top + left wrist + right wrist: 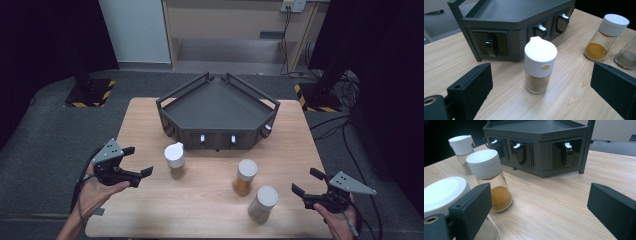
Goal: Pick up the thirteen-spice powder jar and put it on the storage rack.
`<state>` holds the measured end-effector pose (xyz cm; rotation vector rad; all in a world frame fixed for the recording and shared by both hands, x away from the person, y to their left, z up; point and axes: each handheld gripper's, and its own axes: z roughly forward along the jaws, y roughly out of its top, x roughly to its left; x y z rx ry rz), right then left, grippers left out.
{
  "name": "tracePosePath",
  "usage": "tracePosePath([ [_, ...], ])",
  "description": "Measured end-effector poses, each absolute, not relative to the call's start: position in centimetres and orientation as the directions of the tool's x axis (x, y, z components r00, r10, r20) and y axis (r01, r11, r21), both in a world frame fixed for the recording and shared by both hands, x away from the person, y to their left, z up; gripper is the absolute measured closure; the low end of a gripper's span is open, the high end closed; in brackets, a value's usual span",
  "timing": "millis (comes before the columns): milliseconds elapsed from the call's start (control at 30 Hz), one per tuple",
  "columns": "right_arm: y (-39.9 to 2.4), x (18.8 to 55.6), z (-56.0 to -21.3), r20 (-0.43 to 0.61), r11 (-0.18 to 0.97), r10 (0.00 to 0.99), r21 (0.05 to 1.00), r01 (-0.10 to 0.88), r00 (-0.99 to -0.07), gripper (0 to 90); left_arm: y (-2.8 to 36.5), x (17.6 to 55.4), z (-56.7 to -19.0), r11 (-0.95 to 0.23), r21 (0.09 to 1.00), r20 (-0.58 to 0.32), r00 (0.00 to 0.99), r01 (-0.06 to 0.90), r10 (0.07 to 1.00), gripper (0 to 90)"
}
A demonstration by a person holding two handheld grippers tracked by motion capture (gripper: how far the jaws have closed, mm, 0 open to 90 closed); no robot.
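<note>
The big dark rack (218, 112) at the top middle has nothing on it. Three jars stand below it on the table (150, 210). The left gripper (135, 162) faces the spout-lid jar (175, 159), jaws wide apart. The right gripper (306, 182), low right, is spread too, holding nothing.

Shaker (175, 159) (540, 65) (462, 151): clear glass body, tall white flip-top cap with a small yellow dot on its front, a low fill of tan powder. It stands upright on my table (210, 200), just in front of the dark rack (218, 112), well apart from the other two jars. My left gripper (137, 161) points at it, jaws spread, not touching.
</note>
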<state>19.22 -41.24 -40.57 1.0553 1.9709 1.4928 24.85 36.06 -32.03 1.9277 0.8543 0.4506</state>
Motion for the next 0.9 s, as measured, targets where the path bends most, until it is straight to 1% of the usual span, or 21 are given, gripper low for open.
tracePosePath([
  [500, -41.2, 19.3, -40.6, 0.097, 0.12, 0.791, 0.944, 0.309, -0.605, 6.5, 34.8, 26.5, -31.4, -0.317, 0.859, -0.05, 0.683, 0.402, 0.728, 2.8],
  [900, -41.3, 19.3, -40.6, 0.098, 0.12, 0.789, 0.943, 0.309, -0.606, 6.6, 33.3, 27.7, -31.1, -0.343, 0.843, -0.042, 0.688, 0.413, 0.725, 2.8],
])
